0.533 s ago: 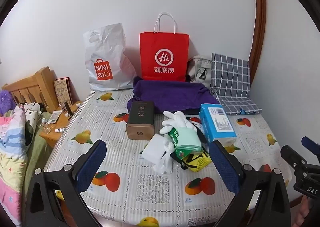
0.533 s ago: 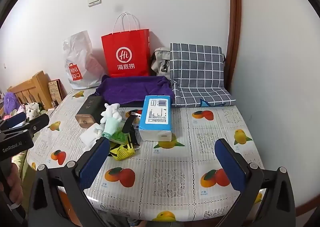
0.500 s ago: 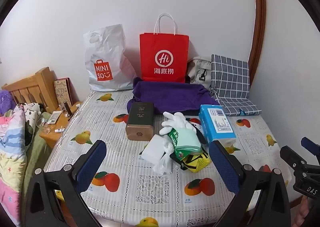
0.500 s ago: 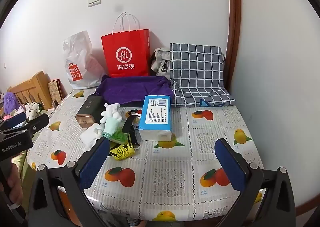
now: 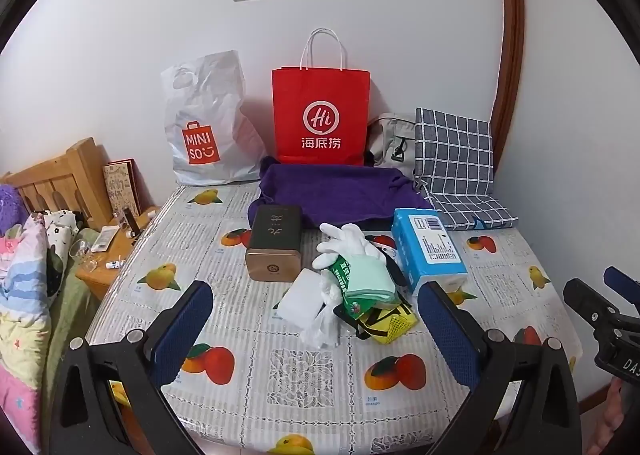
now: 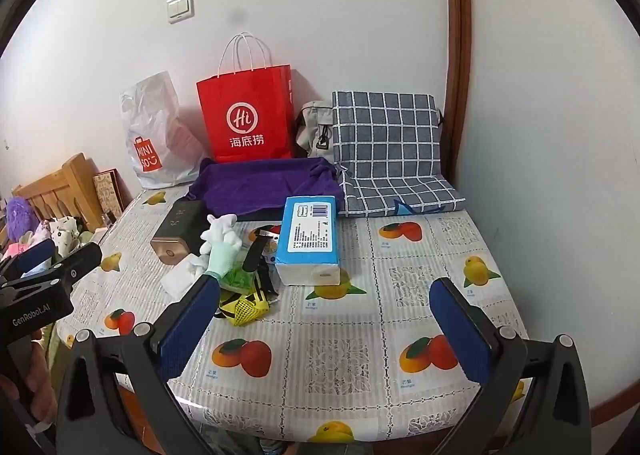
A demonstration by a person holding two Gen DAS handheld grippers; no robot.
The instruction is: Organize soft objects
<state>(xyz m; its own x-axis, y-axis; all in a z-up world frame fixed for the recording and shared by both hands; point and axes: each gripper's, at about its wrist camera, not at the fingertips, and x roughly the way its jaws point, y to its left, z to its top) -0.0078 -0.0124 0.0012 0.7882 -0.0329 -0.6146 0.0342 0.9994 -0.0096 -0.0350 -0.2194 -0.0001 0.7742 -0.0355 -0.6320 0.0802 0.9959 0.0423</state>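
On the fruit-print tablecloth [image 5: 304, 371] lies a heap of soft things: a white glove with a mint cuff [image 5: 354, 255] [image 6: 222, 243], a green packet, a yellow mesh item [image 5: 390, 321] [image 6: 244, 305] and a white folded cloth [image 5: 300, 301]. Beside the heap sit a blue tissue pack [image 5: 430, 251] [image 6: 310, 237] and a dark tin [image 5: 274, 241] [image 6: 178, 231]. A purple towel [image 5: 340, 191] [image 6: 264, 187] lies behind. My left gripper [image 5: 316, 331] hangs open near the front edge, empty. My right gripper [image 6: 328, 323] is open too, holding nothing.
Against the wall stand a white Miniso bag [image 5: 204, 123], a red paper bag [image 5: 320, 117], a grey bag [image 5: 390, 139] and a checked cushion [image 5: 454, 159]. A wooden bedhead [image 5: 60, 179], a small side table and bedding lie to the left.
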